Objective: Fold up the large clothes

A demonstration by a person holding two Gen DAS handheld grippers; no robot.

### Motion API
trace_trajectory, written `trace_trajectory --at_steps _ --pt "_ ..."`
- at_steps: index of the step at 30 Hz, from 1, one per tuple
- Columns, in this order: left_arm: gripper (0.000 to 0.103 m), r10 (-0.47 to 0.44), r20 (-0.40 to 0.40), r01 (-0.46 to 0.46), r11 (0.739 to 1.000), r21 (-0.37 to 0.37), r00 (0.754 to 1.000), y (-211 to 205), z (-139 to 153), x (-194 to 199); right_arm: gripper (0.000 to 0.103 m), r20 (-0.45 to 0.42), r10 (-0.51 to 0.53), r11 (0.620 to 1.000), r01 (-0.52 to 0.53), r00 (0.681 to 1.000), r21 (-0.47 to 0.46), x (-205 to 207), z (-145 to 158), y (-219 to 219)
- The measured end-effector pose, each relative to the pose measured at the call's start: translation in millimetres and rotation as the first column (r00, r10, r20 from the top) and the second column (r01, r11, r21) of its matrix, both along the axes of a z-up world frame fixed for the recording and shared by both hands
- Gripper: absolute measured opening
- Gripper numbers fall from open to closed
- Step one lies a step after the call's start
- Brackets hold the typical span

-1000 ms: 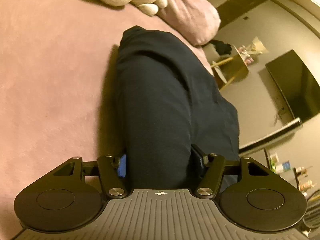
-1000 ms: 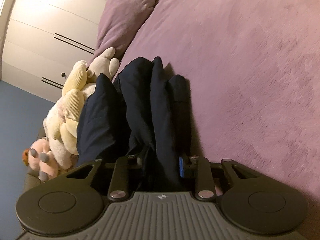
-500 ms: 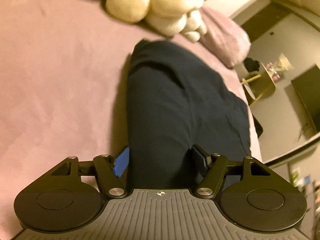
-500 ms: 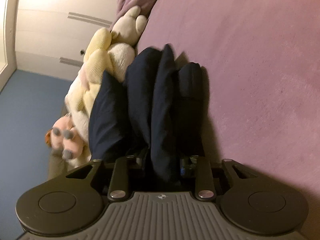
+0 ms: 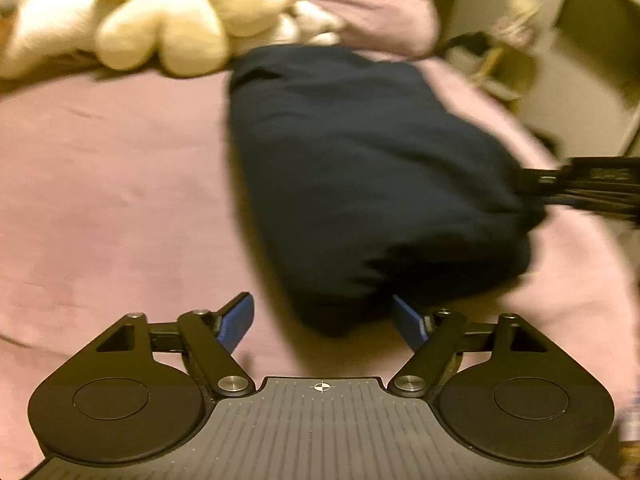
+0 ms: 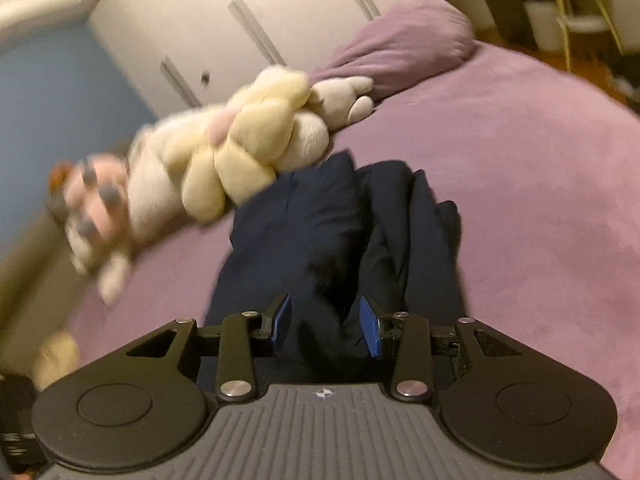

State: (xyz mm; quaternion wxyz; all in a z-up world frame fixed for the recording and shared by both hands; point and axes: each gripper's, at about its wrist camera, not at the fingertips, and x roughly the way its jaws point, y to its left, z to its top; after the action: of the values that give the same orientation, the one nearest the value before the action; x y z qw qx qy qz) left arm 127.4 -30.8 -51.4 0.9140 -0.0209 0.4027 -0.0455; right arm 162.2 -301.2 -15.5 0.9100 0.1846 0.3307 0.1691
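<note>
Left gripper (image 5: 326,316) sits low over the bed (image 5: 112,184), jaws spread wide — the near end of the folded dark navy garment (image 5: 360,176) lies between the blue pads but the left pad stands clear of the cloth, so nothing is pinched. The right pad is just at the bundle's edge. Over on the far right side of that view, the right gripper (image 5: 576,188) reaches in level at the garment's side, blurred.

From the right wrist view, the right gripper (image 6: 326,322) points along the garment (image 6: 320,232), its blue pads apart with the dark folds bunched between them; whether the pads press the cloth I cannot tell. The garment lies as a thick stack of folds on the mauve bed cover (image 6: 540,200).

Beyond it — a cream plush toy (image 6: 248,148) with a pink-pawed one (image 6: 96,204) beside it, touching the garment's far end. A mauve pillow (image 6: 400,40) lies behind them, white wardrobe doors (image 6: 240,20) at the back, blue wall (image 6: 52,100) to the left. Everything's a bit smeared.
</note>
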Motion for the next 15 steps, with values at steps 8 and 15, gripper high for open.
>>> trace_trajectory --at_steps 8,15 --pt "0.083 0.063 -0.070 -0.067 0.995 -0.067 0.996 14.5 -12.9 14.1 0.013 -0.078 -0.112 0.966 0.090 0.991 -0.242 -6.5 -18.8 21.8" --pt "0.088 0.048 -0.065 -0.050 0.998 -0.025 0.997 12.7 -15.0 15.2 0.013 -0.227 -0.169 0.964 0.113 0.959 -0.240 13.4 -54.4 19.0"
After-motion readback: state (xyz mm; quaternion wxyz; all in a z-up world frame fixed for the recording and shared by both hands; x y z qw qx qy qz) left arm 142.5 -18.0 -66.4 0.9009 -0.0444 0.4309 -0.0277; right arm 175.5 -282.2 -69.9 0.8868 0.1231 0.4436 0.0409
